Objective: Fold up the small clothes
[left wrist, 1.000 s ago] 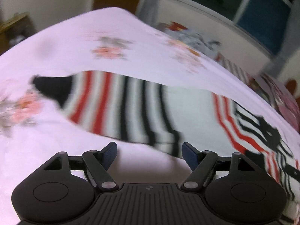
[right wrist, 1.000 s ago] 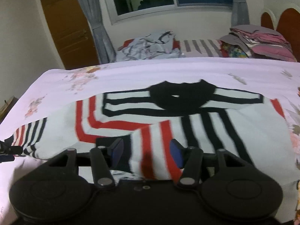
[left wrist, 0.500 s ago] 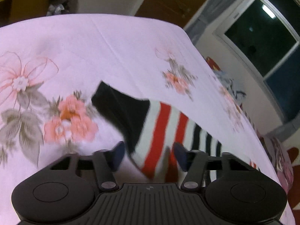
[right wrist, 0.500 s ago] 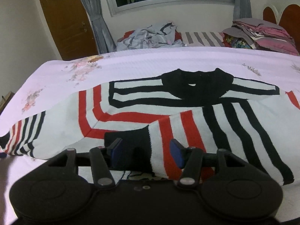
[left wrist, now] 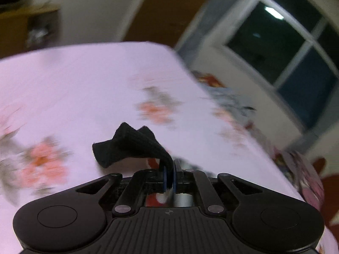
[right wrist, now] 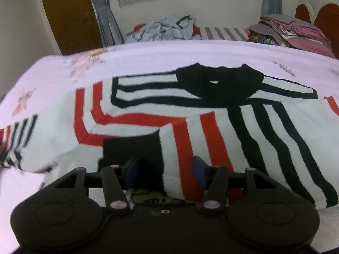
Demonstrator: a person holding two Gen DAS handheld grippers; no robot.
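Left gripper clamped on sweater cuff, right gripper parted, no legible writing.

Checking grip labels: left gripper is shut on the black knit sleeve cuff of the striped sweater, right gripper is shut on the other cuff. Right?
Not quite. The right gripper is open, the other black cuff loose between its jaws, per the right wrist view. The left gripper is shut on the black knit sleeve cuff.

No text, label, brand or number can be read in either view. The only mark is a small round emblem, too small to make out, on the ribbed housing of the left gripper at the bottom centre of its frame.
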